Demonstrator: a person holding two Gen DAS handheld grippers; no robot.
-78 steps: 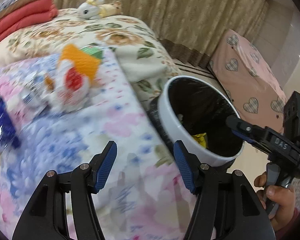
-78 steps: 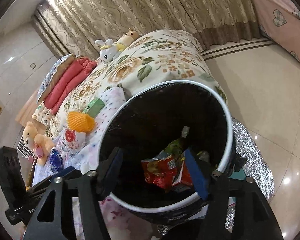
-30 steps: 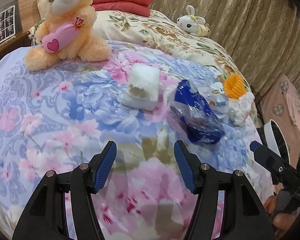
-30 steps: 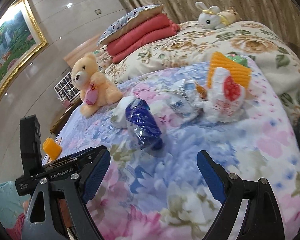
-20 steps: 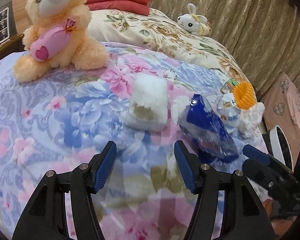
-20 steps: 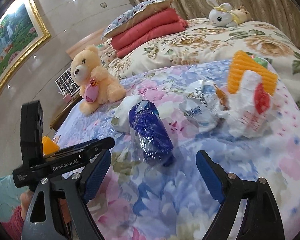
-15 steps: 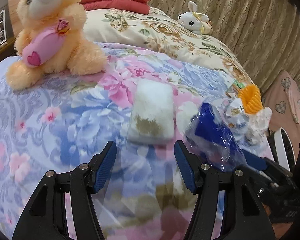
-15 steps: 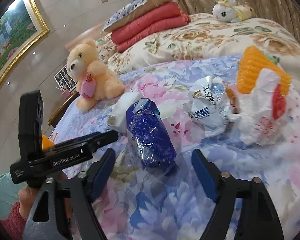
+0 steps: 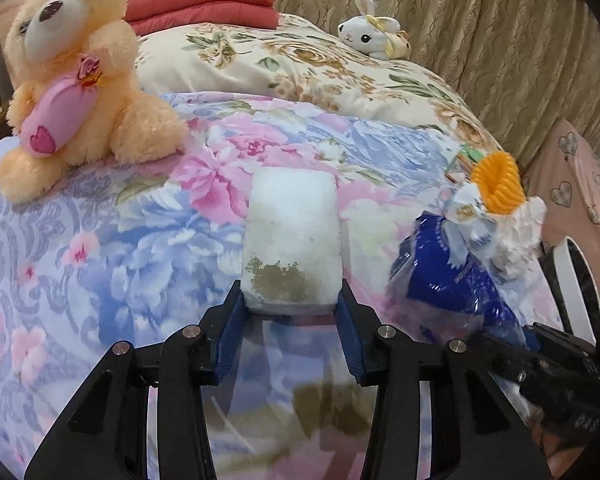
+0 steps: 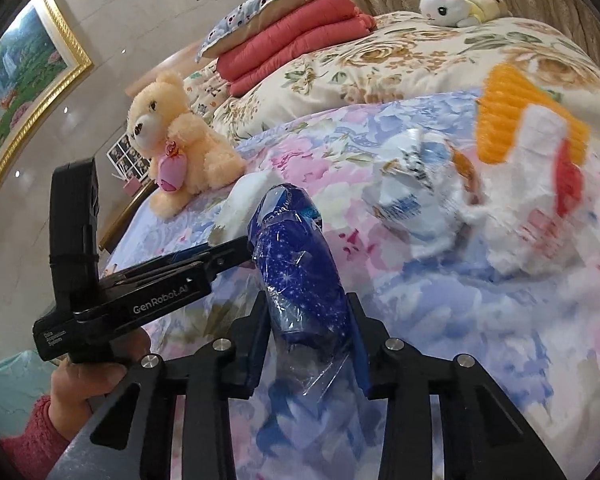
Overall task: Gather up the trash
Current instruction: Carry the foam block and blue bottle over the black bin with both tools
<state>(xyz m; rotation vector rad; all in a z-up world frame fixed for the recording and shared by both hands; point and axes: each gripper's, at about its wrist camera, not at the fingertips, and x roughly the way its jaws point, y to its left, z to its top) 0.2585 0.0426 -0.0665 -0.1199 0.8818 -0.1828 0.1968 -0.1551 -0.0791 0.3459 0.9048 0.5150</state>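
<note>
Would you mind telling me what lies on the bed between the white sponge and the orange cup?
The blue wrapper and a crumpled white wrapper lie between the sponge and cup, seen in the left wrist view.

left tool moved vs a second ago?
Yes. The left tool has closed in on the white sponge, its jaws just closing onto it; the teddy bear looms larger.

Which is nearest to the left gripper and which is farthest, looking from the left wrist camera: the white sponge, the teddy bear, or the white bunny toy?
1. White sponge: between the left gripper pads, straight ahead.
2. Teddy bear: farther back, on the left of the flowered blanket.
3. White bunny toy: farthest, up by the curtain on the right.
</note>
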